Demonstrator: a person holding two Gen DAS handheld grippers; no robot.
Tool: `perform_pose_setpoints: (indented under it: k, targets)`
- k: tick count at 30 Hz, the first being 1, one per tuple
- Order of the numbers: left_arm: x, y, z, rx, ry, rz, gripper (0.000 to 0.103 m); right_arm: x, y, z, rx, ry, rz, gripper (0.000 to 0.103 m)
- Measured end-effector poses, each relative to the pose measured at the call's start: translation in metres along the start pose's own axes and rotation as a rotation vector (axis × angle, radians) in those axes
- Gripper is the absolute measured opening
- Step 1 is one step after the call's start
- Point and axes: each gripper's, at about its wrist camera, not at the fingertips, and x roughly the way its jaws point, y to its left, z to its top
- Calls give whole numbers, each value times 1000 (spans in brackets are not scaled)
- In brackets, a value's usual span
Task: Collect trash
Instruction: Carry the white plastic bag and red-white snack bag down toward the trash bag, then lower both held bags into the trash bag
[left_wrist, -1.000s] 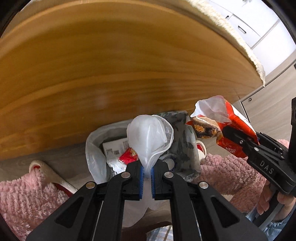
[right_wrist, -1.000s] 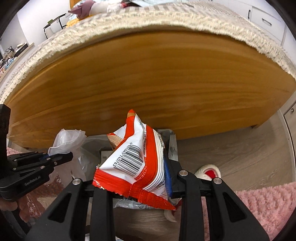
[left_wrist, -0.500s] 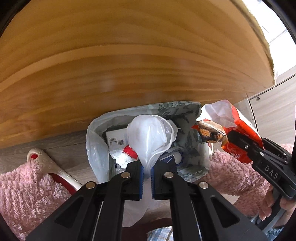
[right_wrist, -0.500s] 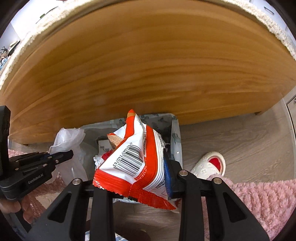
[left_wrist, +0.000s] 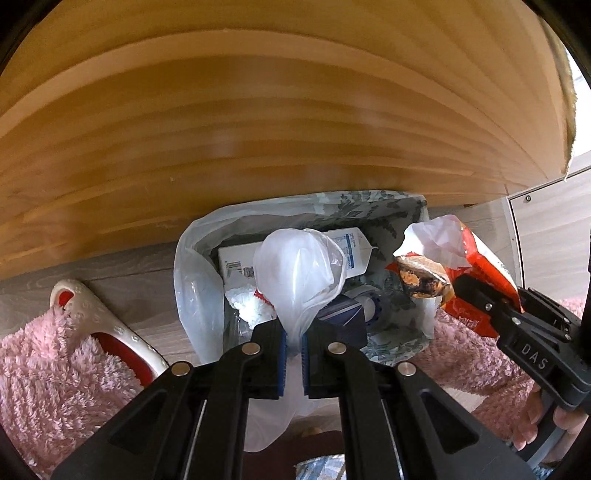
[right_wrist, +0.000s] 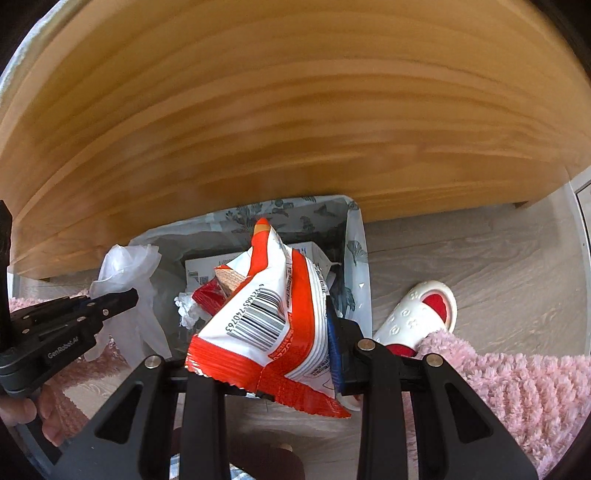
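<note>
Wrapper (right_wrist: 273, 317) clamped in right tongs (right_wrist: 266, 373)

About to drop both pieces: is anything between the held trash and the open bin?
Nothing visible. The plastic bag and the snack wrapper hang directly over the bin, whose liner mouth is open; trash lies inside.

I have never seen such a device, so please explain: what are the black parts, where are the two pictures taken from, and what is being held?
No robot here: a person holds one black two-finger tool in each hand, with a camera on each looking along its fingers. The left tool pinches a clear plastic bag. The right tool grips a red and white snack wrapper. Both hang over a lined trash bin on the floor, beside a wooden panel. A white and red slipper lies nearby.
</note>
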Motion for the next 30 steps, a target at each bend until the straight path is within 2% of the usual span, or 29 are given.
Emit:
perform_pose_setpoints:
  k: [16,24,30]
  targets:
    - [27,3,3,30,66,45,3,34,0,8,32,96,-24,30]
    - [48,-6,7,88,95,74,3,46,4,13,25,113,-46,30]
    - [57,-3,7,87,109,91,3,55,10,13,-10,120,-45,30]
